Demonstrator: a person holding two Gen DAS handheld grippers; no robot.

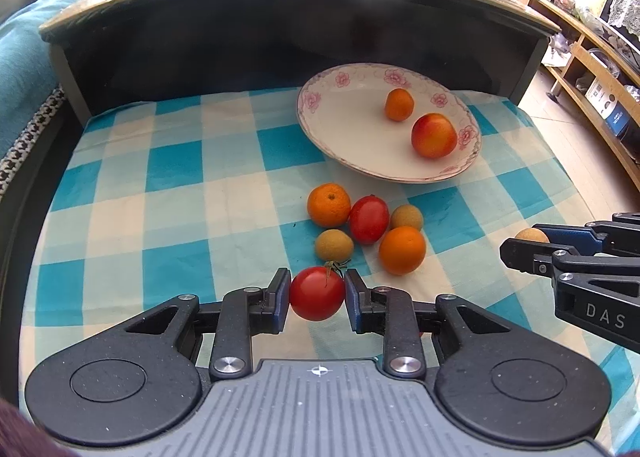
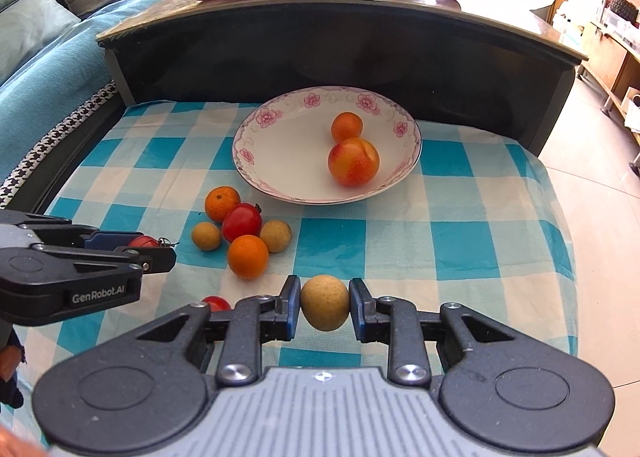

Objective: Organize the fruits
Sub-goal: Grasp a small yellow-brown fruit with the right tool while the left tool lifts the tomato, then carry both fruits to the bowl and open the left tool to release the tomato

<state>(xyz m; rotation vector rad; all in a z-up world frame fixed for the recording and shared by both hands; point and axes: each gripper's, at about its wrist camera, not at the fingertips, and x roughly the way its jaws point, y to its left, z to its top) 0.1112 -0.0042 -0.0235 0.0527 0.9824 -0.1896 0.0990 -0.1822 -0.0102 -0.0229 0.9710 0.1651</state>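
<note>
Blue-and-white checked cloth [image 2: 460,241] covers the table, with a floral plate [image 2: 280,161] at upper centre holding a peach [image 2: 353,162] and a small orange [image 2: 347,127]. Left tongs [image 1: 317,294] at lower centre clamp a red tomato [image 1: 317,293]. Right tongs [image 2: 325,303] at lower centre grip a tan longan [image 2: 325,302]. Between tongs and plate lies a cluster of fruits [image 2: 244,233], left of centre.

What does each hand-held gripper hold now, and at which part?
The left hand-held gripper holds a red tomato by its sides. The right hand-held gripper holds a tan longan by its sides.
</note>
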